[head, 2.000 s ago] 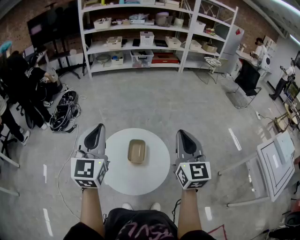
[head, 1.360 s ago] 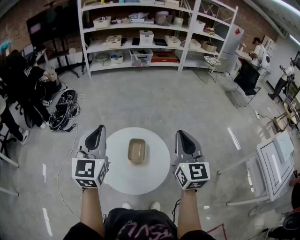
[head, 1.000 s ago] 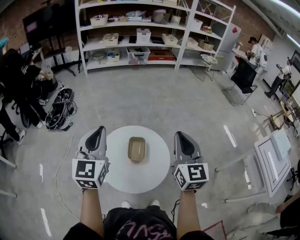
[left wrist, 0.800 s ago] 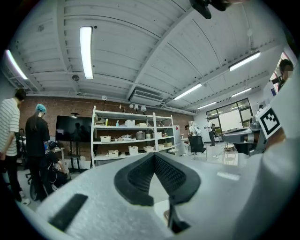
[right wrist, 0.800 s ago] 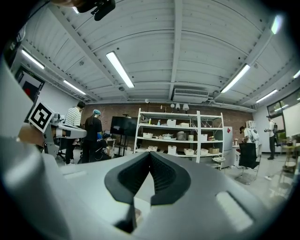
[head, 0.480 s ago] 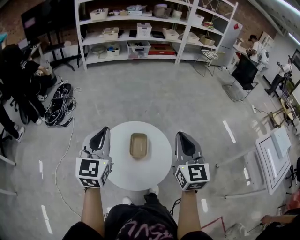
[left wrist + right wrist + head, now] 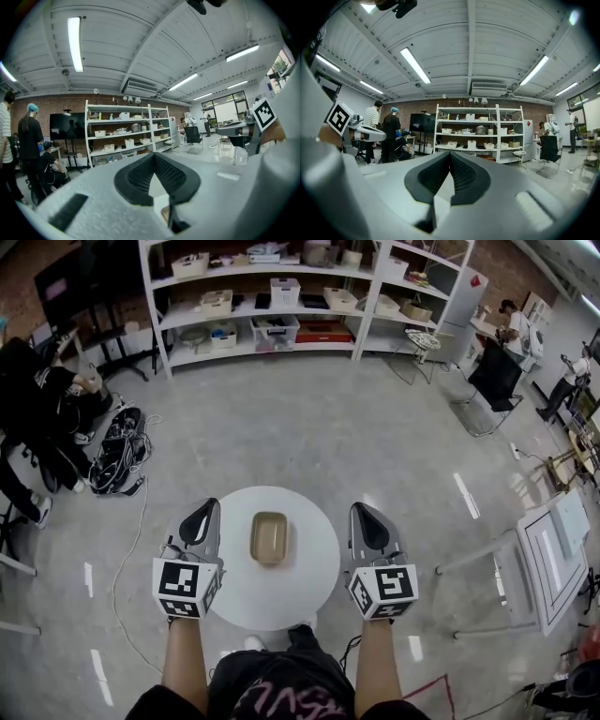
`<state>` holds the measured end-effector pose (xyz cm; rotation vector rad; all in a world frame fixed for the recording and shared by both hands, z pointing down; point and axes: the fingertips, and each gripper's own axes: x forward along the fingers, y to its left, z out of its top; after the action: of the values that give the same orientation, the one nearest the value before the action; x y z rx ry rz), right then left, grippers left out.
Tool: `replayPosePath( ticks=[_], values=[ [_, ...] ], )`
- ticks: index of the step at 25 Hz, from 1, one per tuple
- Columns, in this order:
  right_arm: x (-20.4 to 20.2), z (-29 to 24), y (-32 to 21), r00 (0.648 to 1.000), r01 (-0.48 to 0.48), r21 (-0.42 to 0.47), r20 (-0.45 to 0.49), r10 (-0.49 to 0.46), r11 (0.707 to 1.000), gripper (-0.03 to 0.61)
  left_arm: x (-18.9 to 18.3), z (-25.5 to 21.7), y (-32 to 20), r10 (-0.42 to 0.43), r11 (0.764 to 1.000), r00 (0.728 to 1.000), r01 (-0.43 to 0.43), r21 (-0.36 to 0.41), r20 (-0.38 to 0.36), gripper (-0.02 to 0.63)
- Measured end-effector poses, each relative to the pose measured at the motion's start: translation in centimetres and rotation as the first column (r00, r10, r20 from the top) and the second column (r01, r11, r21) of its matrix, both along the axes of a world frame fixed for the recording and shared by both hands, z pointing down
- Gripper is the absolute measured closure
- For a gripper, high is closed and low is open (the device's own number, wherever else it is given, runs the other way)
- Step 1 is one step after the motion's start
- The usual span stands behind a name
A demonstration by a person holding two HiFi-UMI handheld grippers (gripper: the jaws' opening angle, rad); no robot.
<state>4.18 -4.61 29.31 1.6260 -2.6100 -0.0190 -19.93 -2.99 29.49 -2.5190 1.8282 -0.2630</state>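
A round white surface [image 7: 281,594] stood on a grey concrete floor [image 7: 309,427]. One thing lay directly on it: a shallow tan tray [image 7: 269,538] with rounded corners, set a little behind the middle, well clear of the rim all round.

Head view looks down; all views share shelves [image 7: 309,313].
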Motion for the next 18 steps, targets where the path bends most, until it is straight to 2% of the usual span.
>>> replayPosePath(
  ticks=[8, 18],
  values=[
    [2.8, 2.7, -6.4, 0.998, 0.060, -0.039, 0.019, -0.059, 0.997, 0.577, 4.1, 2.3, -5.3, -0.019, 0.999, 0.999, 0.020, -0.045, 0.030, 0.617],
    [5.3, 5.3, -13.6, 0.987, 0.157, -0.070, 0.043, -0.154, 0.985, 0.571, 7.8, 4.1, -10.3, -0.098, 0.992, 0.993, 0.102, -0.072, 0.061, 0.617]
  ],
)
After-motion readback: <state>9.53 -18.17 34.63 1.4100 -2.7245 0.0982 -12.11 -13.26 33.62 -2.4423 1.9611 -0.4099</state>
